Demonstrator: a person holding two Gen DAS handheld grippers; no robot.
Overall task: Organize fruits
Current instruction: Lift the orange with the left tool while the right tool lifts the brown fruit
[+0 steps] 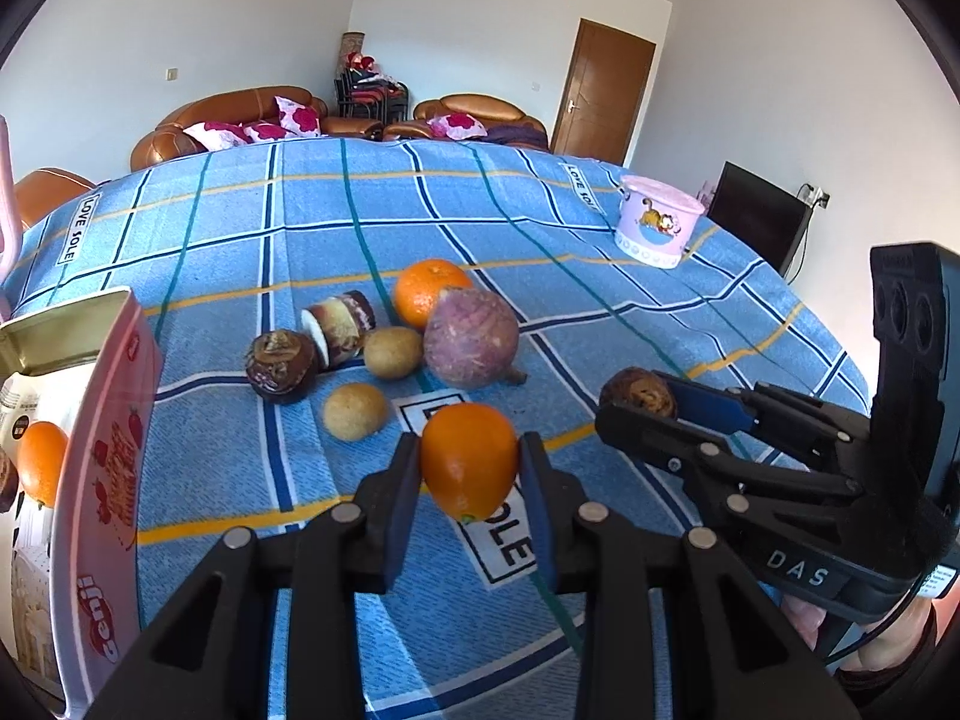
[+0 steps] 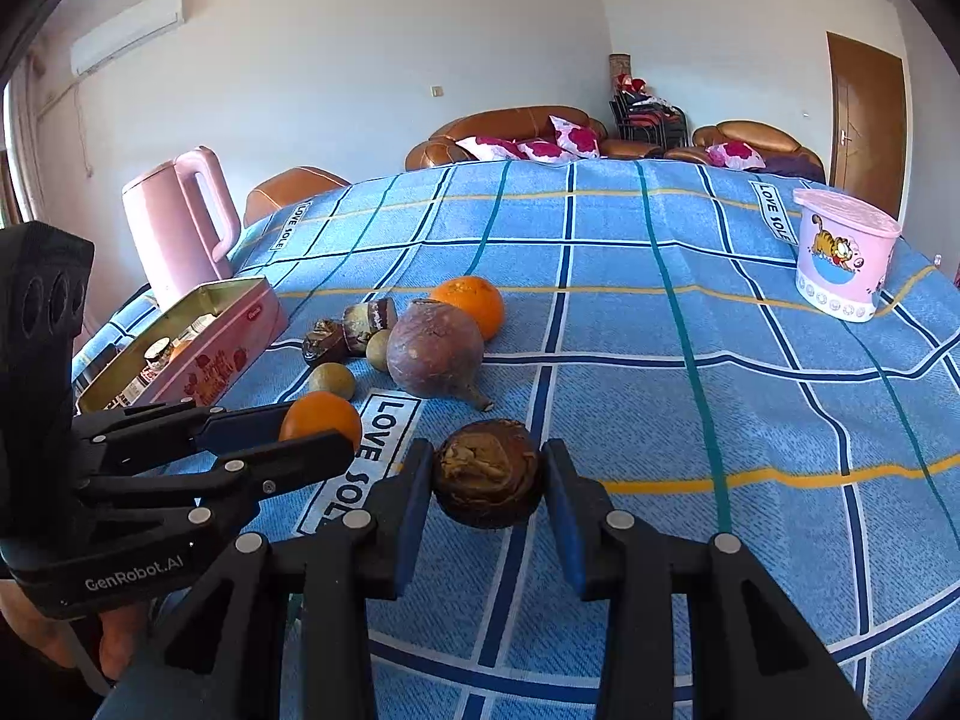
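Two hand-held grippers are in my feeds, each closed on a piece of fruit above the blue checked surface. My landmark is the big purple fruit near the middle of the cloth.

Edges and room first: beyond the purple fruit the cloth runs bare to its far edge, with sofas behind it. To the right of the purple fruit the surface is open until the pink cartoon tub near the right edge. Left of it, an open pink tin sits close to the left edge with a pink kettle behind it; one orange already lies inside the tin.

My left hand-held gripper sits on the near side of the purple fruit, its pads pressed on both sides of an orange. No earlier frame lets me speak of its travel. My right hand-held gripper, near and right of the purple fruit, is clamped on a dark brown fruit.

Loose around the purple fruit: a second orange touching its far side, two small tan fruits to its left, and two dark brown pieces further left.
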